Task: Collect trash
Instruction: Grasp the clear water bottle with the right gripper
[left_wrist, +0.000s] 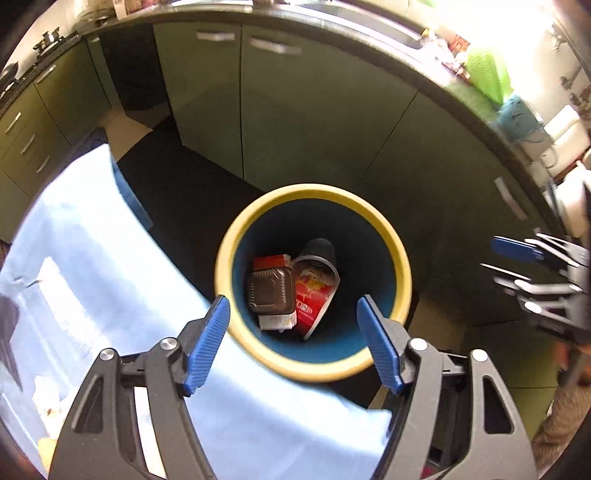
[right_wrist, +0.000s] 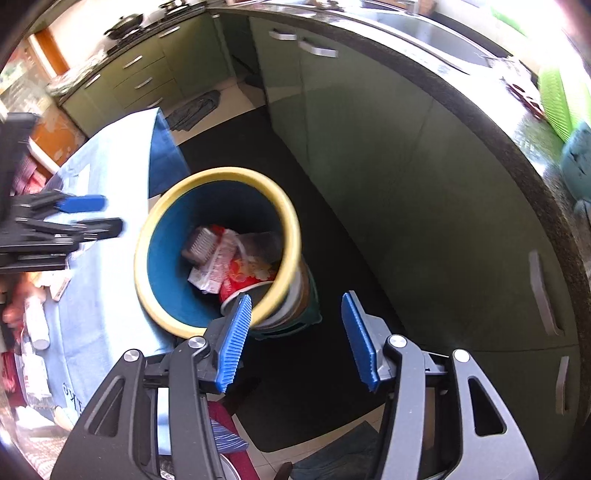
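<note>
A blue bin with a yellow rim (left_wrist: 400, 266) (right_wrist: 291, 221) stands on the dark floor beside the table. Inside lie a foil tray (left_wrist: 271, 290) on a carton, a red cup (left_wrist: 314, 299) (right_wrist: 243, 275) and a dark cup (left_wrist: 321, 251). My left gripper (left_wrist: 293, 321) hangs right above the bin's mouth, open, with nothing between its blue pads; it also shows at the left edge of the right wrist view, left gripper (right_wrist: 88, 214). My right gripper (right_wrist: 295, 317) is open and empty, over the bin's near right rim and the floor; it appears blurred at the right edge, right gripper (left_wrist: 517, 258).
A table under a light blue cloth (left_wrist: 92, 258) (right_wrist: 110, 155) runs along the bin's left, with small items on it. Green cabinets (left_wrist: 295, 118) under a dark counter (right_wrist: 498, 122) curve behind and to the right. A grey rag (right_wrist: 195, 109) lies on the floor.
</note>
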